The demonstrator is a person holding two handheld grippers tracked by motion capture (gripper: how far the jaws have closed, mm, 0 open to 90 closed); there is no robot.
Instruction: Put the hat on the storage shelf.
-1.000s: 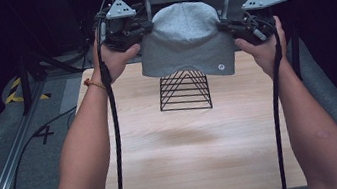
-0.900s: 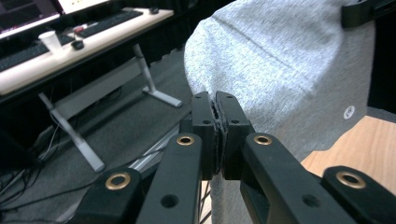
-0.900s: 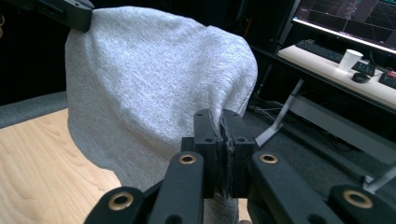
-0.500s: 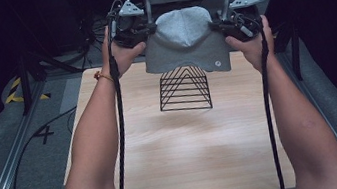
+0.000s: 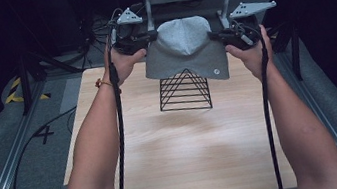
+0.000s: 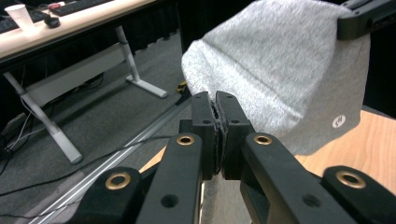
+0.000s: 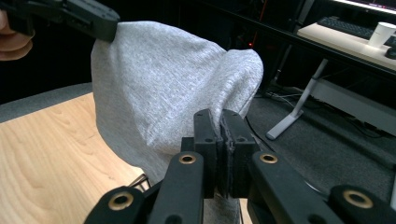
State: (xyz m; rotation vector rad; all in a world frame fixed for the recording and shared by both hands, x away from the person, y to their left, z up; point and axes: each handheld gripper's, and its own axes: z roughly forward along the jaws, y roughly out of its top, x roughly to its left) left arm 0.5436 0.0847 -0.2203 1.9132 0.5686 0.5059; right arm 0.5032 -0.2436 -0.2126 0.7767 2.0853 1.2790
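Partly hidden rack [image 5: 184, 92] (under beanie [image 5: 185, 49])

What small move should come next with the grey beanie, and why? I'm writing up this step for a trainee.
Probably lower both grippers together so the grey beanie settles over the black wire stand. The left gripper and right gripper each pinch an edge of the hat's rim with jaws shut, holding it stretched above the stand's peak. Its hem hangs just at the tip, so a level descent seems right.
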